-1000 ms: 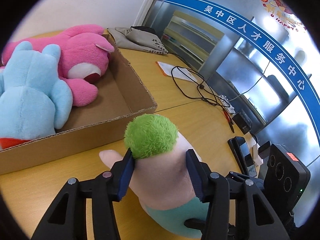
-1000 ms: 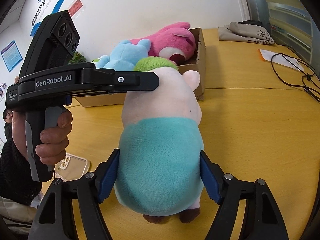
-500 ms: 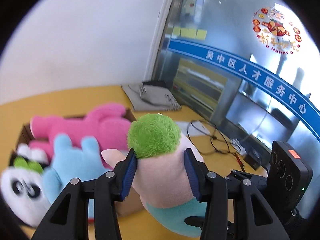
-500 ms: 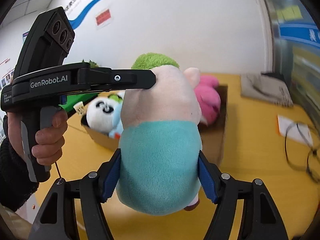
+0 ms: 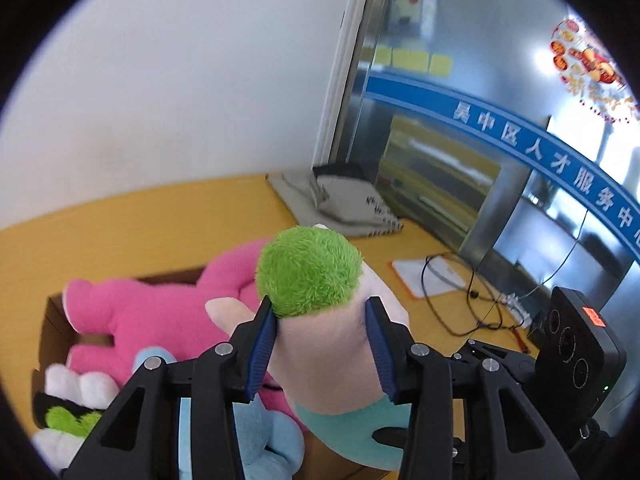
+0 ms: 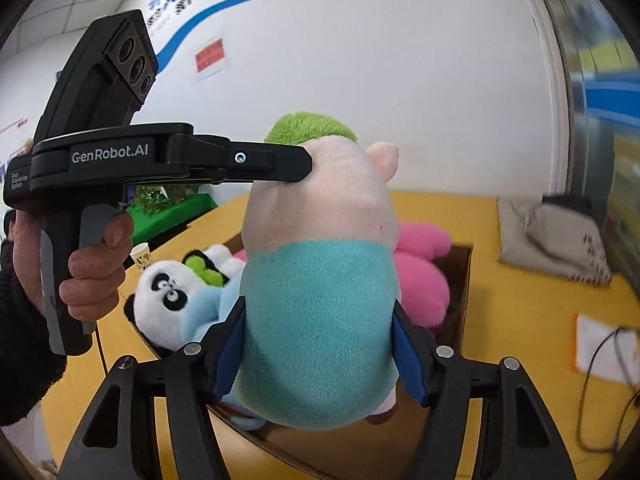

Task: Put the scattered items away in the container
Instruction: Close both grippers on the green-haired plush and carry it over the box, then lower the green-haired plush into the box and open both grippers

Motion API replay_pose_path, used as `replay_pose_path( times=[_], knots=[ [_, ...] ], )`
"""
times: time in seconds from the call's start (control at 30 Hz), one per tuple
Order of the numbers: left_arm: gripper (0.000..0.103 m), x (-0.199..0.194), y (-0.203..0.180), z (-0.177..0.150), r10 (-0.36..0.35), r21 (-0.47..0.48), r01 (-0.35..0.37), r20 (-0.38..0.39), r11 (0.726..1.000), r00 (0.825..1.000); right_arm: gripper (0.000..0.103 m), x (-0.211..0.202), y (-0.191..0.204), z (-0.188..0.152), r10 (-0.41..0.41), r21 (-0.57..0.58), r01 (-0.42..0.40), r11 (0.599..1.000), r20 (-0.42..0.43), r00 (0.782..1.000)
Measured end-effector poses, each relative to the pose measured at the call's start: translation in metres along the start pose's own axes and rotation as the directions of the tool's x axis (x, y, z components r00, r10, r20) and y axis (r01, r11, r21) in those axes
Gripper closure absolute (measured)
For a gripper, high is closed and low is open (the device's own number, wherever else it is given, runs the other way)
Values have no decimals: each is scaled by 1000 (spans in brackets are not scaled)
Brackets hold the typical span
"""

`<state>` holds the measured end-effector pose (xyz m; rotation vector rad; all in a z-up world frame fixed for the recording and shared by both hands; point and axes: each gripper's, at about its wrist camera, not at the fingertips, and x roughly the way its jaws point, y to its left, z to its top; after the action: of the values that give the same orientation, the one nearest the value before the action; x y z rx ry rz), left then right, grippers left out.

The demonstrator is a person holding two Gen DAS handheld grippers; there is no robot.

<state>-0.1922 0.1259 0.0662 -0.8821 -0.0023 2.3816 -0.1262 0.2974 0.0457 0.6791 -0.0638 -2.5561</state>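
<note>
Pig toy (image 6: 320,320): soft plush, rounded pale pink head, fuzzy green tuft, teal body; held in the air above the box, near its right end.
Left tool (image 5: 320,344): blue ribbed pads pressed into the toy's head.
Right tool (image 6: 320,356): pads squeezing the teal belly.
Box (image 6: 464,280): brown cardboard, open top, on the yellow surface (image 6: 500,344).
Inside the box: fluffy pink bear (image 5: 160,316), pale blue toy (image 6: 208,308), black-and-white panda (image 6: 160,304) at the left end.
Far right: folded grey cloth bag (image 5: 344,208).
</note>
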Motion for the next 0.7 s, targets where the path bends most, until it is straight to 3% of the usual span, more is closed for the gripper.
replay_pose_path(
  times=[0.23, 0.4, 0.5, 0.6, 0.7],
  knots=[
    [60, 49, 4, -35, -2, -18, 0, -125, 1000, 992, 33, 36, -23, -47, -26, 46, 32, 998, -125, 992],
    [60, 62, -2, -49, -13, -17, 10, -156, 1000, 988, 33, 22, -27, -62, -41, 67, 51, 996, -148, 988],
    [58, 76, -4, -56, 25, -8, -27, -181, 1000, 983, 33, 18, -30, -66, -52, 80, 67, 995, -178, 983],
    [52, 75, -5, -53, 55, -27, -61, -185, 998, 981, 32, 18, -36, -68, -45, 110, 67, 992, -193, 980],
    [53, 45, -4, -50, 72, -68, -83, -149, 994, 986, 24, 17, -34, -66, -54, 114, 80, 990, -211, 976]
  ],
)
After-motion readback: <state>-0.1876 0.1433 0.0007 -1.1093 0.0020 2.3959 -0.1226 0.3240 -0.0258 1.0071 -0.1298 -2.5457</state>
